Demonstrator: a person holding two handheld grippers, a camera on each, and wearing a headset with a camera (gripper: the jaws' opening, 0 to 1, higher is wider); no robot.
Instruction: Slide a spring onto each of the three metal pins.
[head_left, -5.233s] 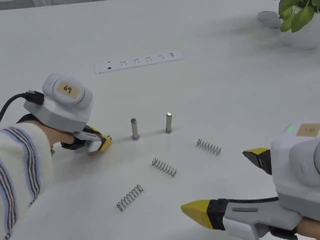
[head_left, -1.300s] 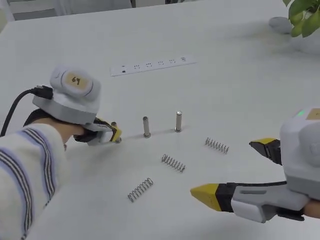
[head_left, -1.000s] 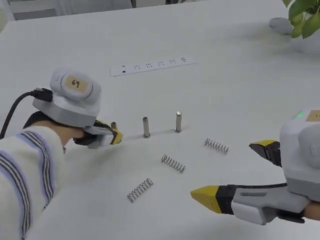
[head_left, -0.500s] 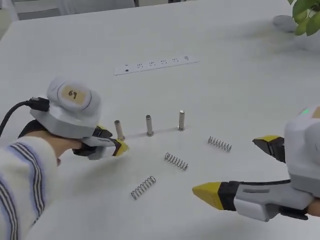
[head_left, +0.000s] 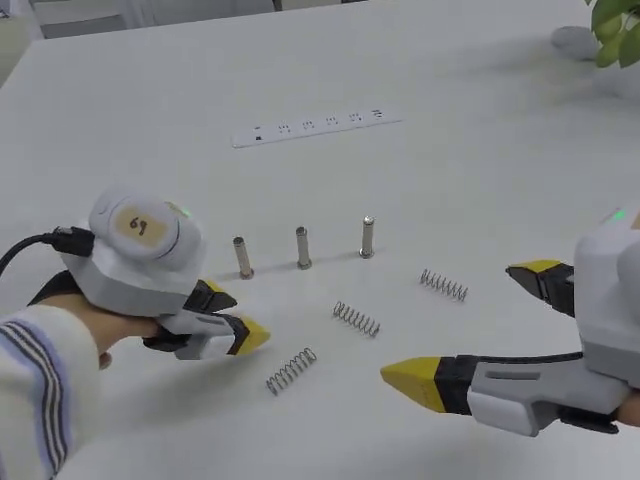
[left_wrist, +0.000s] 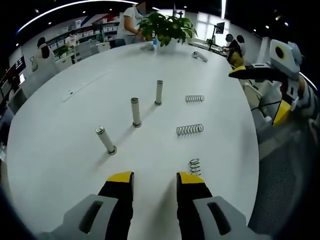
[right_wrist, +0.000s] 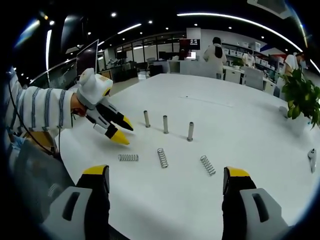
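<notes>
Three metal pins stand upright in a row on the white table: left pin (head_left: 242, 258), middle pin (head_left: 303, 247), right pin (head_left: 367, 237). Three springs lie loose in front of them: near one (head_left: 291, 370), middle one (head_left: 356, 319), right one (head_left: 443, 285). My left gripper (head_left: 235, 318) is open and holds nothing, its fingertips just short of the left pin (left_wrist: 106, 140) and beside the near spring (left_wrist: 194, 166). My right gripper (head_left: 470, 325) is wide open above the table's near right, with the springs (right_wrist: 161, 157) ahead of its jaws.
A white power strip (head_left: 315, 124) lies flat behind the pins. A potted plant (head_left: 615, 30) stands at the far right corner. The table (head_left: 480, 170) is bare around the pins. People and desks fill the room beyond the table.
The left gripper let go of the third pin, which now stands at the row's left end, then drew back toward me and opened. The right gripper stayed put.
</notes>
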